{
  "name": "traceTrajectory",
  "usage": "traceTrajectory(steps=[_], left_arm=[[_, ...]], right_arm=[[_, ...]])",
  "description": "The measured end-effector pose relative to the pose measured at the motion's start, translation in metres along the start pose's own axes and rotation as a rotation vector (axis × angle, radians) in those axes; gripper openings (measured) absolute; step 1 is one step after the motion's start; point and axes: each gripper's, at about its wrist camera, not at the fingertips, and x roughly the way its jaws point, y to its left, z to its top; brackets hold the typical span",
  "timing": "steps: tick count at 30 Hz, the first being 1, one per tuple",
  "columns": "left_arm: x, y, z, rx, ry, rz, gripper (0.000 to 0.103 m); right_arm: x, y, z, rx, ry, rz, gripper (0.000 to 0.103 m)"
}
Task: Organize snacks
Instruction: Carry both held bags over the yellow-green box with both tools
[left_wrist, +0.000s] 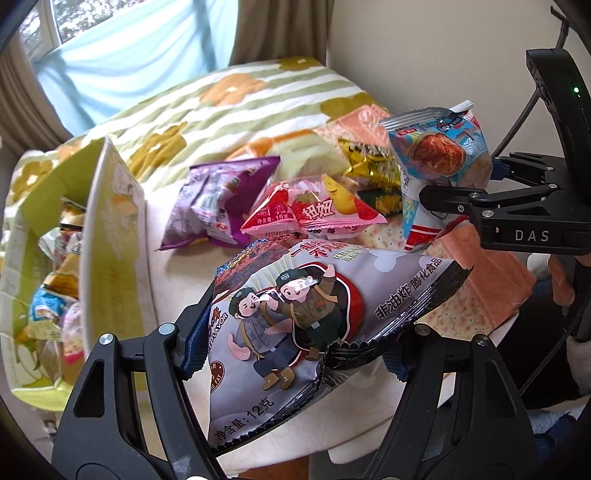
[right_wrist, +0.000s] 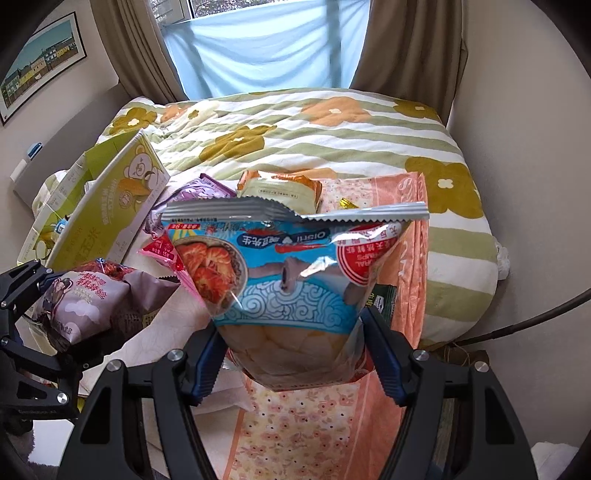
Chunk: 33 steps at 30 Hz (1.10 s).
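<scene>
My left gripper is shut on a grey snack bag with two cartoon soldiers, held above the bed; the bag also shows at the left of the right wrist view. My right gripper is shut on a blue shrimp-cracker bag, held upright in the air; it shows at the right of the left wrist view. On the bed lie a purple bag, a pink strawberry bag, a gold packet and an orange-cream bag.
An open yellow-green cardboard box with several snack bags inside stands at the left; it also shows in the right wrist view. A floral quilt and a peach cloth cover the bed. Walls and curtains lie behind.
</scene>
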Motion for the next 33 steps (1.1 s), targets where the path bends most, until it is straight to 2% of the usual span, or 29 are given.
traceTrajectory(steps=[10,14,22,27,33], left_arm=[[-0.062,0.014,0.004,-0.028,-0.12,0.051,0.071],[-0.082,0.032,0.007,-0.02,-0.171,0.084,0.071],[-0.111,0.104,0.002,-0.033,-0.21,0.123,0.071],[-0.126,0.165,-0.013,-0.059,-0.201,0.146,0.071],[-0.126,0.237,-0.036,-0.092,-0.15,0.143,0.071]], right_arm=[[-0.043,0.027,0.017,-0.046,-0.083,0.023,0.066],[-0.056,0.047,0.028,-0.067,-0.115,0.033,0.066],[-0.067,0.112,0.055,-0.049,-0.163,0.11,0.066],[-0.051,0.176,0.072,-0.056,-0.158,0.155,0.066],[-0.029,0.243,0.083,-0.035,-0.127,0.164,0.066]])
